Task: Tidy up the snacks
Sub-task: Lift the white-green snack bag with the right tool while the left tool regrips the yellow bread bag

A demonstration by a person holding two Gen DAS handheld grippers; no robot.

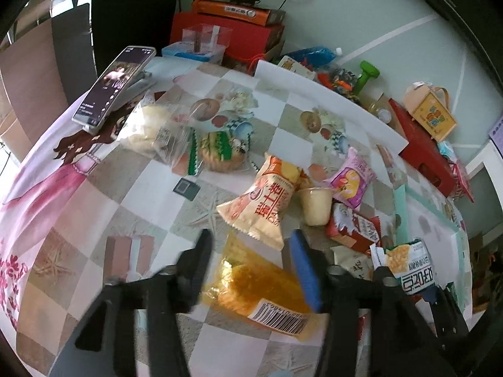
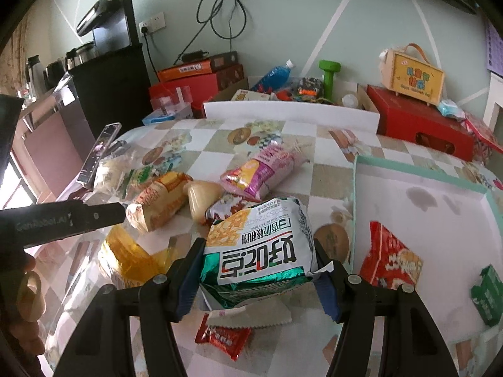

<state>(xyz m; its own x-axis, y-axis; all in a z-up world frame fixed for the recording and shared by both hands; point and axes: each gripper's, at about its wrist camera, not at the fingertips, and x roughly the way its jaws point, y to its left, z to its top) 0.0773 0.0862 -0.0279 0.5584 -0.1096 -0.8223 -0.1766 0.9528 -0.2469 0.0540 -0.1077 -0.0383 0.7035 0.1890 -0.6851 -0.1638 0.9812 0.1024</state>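
Observation:
My left gripper (image 1: 251, 245) is open, its fingers on either side of a clear yellow snack packet (image 1: 251, 286) lying on the tablecloth; the packet also shows in the right wrist view (image 2: 132, 257). My right gripper (image 2: 259, 251) is shut on a white and green snack bag (image 2: 261, 245), held above the table; the bag shows in the left wrist view (image 1: 408, 264). An orange-white bag (image 1: 267, 201), a jelly cup (image 1: 316, 204), a pink bag (image 1: 352, 182) and a red packet (image 1: 352, 229) lie close together ahead.
A white tray with a teal rim (image 2: 418, 169) on the right holds a red packet (image 2: 389, 260) and a green packet (image 2: 487, 295). A phone (image 1: 113, 84) leans at far left. Clear bags of biscuits (image 1: 157, 128) lie nearby. Red boxes (image 2: 421, 125) and clutter line the back.

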